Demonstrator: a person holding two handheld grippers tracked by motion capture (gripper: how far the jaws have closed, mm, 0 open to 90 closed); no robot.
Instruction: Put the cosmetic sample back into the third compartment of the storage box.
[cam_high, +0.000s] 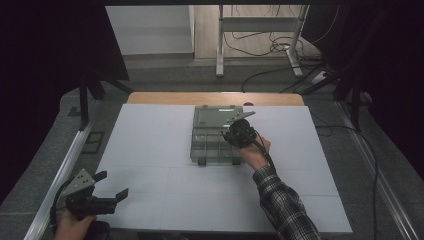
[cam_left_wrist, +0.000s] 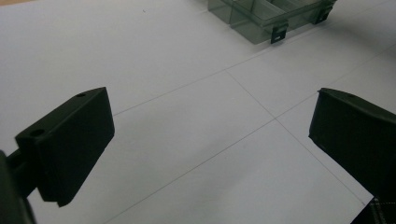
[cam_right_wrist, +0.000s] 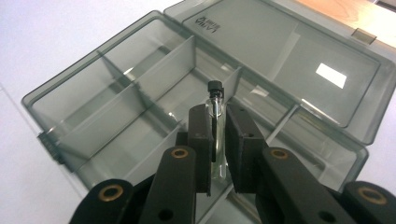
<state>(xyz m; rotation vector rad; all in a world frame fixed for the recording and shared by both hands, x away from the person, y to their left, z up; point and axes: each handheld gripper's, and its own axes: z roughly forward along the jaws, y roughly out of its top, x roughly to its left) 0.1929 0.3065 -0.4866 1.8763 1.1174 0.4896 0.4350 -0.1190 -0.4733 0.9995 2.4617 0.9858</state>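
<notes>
A: What is lying at the left?
B: The left gripper (cam_high: 111, 196) is hovering low over the white counter (cam_high: 150, 150) near its front left corner, held by a hand (cam_high: 72, 226). Its jaws are standing wide apart with nothing between them, bare counter showing in the gap.

A: And in the middle?
B: A smoky clear box (cam_right_wrist: 116, 112) is sitting open on the counter, its lid (cam_right_wrist: 299, 60) lying flat behind it; dividers are splitting it into compartments.

A: And at the right?
B: The right gripper (cam_right_wrist: 218, 135) is poised over the box, clenching a small glass vial (cam_right_wrist: 216, 121) with a black cap (cam_right_wrist: 214, 87). The vial is standing upright between the pads, above a compartment near the box's middle; whether it is touching the floor there cannot be told.
</notes>
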